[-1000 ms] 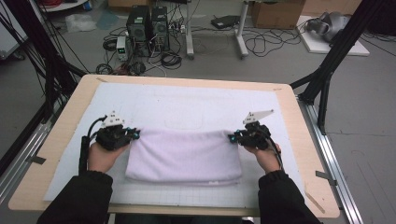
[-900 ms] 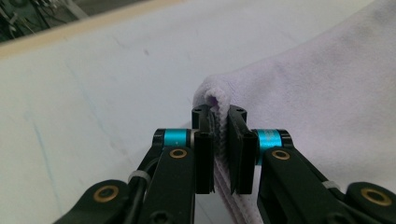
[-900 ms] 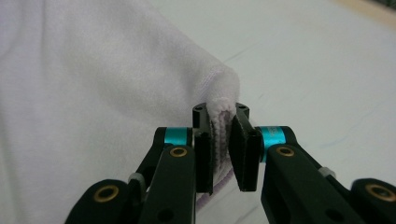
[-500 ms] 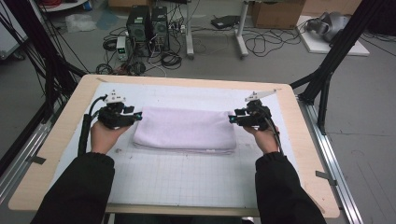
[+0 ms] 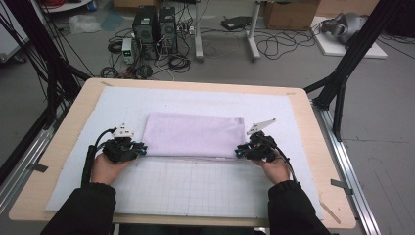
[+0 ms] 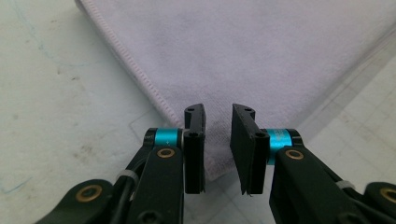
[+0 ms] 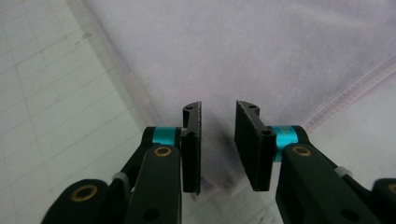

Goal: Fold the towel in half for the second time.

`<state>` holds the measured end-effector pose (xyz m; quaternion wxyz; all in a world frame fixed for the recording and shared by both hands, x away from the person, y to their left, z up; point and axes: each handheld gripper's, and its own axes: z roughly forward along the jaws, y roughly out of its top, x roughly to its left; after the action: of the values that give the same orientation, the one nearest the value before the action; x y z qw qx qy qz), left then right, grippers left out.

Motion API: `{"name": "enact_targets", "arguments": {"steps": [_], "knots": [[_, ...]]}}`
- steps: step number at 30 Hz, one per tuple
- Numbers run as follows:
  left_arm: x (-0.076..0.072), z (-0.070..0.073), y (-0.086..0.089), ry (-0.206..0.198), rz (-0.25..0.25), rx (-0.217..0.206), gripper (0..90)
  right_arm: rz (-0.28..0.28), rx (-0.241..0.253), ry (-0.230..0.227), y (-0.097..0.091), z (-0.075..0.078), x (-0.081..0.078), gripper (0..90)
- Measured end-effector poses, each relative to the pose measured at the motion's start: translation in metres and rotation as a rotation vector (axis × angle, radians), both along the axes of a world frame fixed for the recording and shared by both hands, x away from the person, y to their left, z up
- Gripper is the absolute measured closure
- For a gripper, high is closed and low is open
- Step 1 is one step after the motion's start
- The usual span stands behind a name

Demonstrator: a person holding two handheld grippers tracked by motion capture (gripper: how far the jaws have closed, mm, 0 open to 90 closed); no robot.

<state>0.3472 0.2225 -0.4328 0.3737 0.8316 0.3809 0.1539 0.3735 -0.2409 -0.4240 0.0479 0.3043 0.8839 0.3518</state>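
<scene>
While the pale lilac folded terry towel (image 5: 195,135) lies flat at the centre of the high view, the left gripper (image 6: 217,140) and right gripper (image 7: 217,142) straddle its near corners, jaws parted but just narrowing, nothing pinched. Each should bite past the hem, catching every layer, before lifting evenly across the white gridded mat (image 5: 195,188).

This is a lab or test room. Beyond the wooden table (image 5: 73,112) stand computer towers (image 5: 155,24) amid tangled cables (image 5: 279,46) on the grey floor. Black frame struts (image 5: 342,73) flank the table.
</scene>
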Motion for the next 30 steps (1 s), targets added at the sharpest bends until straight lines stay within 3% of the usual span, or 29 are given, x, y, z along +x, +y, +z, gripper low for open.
{"name": "enact_targets", "arguments": {"steps": [1, 4, 8, 10, 13, 15, 18, 20, 24, 30], "knots": [[-0.001, -0.001, 0.000, -0.002, 0.007, -0.001, 73.6, 0.005, -0.005, -0.001, 0.000, 0.000, -0.002, 72.3], [-0.002, -0.004, 0.002, -0.010, 0.016, -0.019, 72.5, 0.007, -0.012, -0.063, -0.002, -0.006, -0.011, 72.9], [-0.004, -0.005, 0.002, -0.020, 0.029, -0.026, 71.0, -0.018, 0.050, -0.058, -0.010, -0.012, -0.016, 72.3], [-0.006, -0.003, 0.002, -0.032, 0.037, -0.020, 66.5, -0.029, 0.059, -0.074, -0.011, -0.011, -0.018, 66.9], [-0.012, 0.001, 0.003, -0.049, 0.047, -0.046, 64.0, -0.047, 0.075, -0.081, -0.012, -0.009, -0.020, 61.0], [-0.021, 0.005, 0.002, -0.096, 0.050, -0.083, 62.4, -0.054, 0.108, -0.087, -0.014, -0.007, -0.020, 58.8], [-0.029, 0.007, -0.002, -0.115, 0.045, -0.091, 56.3, -0.081, 0.131, -0.108, -0.015, -0.003, -0.023, 51.0], [-0.033, 0.008, -0.004, -0.109, 0.025, -0.096, 51.4, -0.100, 0.151, -0.118, -0.017, -0.001, -0.024, 44.8], [-0.042, 0.010, -0.007, -0.118, 0.006, -0.126, 43.0, -0.117, 0.144, -0.125, -0.018, 0.004, -0.030, 35.0], [-0.051, 0.014, -0.002, -0.130, 0.000, -0.149, 36.8, -0.142, 0.139, -0.164, -0.018, 0.012, -0.039, 21.2]]}}
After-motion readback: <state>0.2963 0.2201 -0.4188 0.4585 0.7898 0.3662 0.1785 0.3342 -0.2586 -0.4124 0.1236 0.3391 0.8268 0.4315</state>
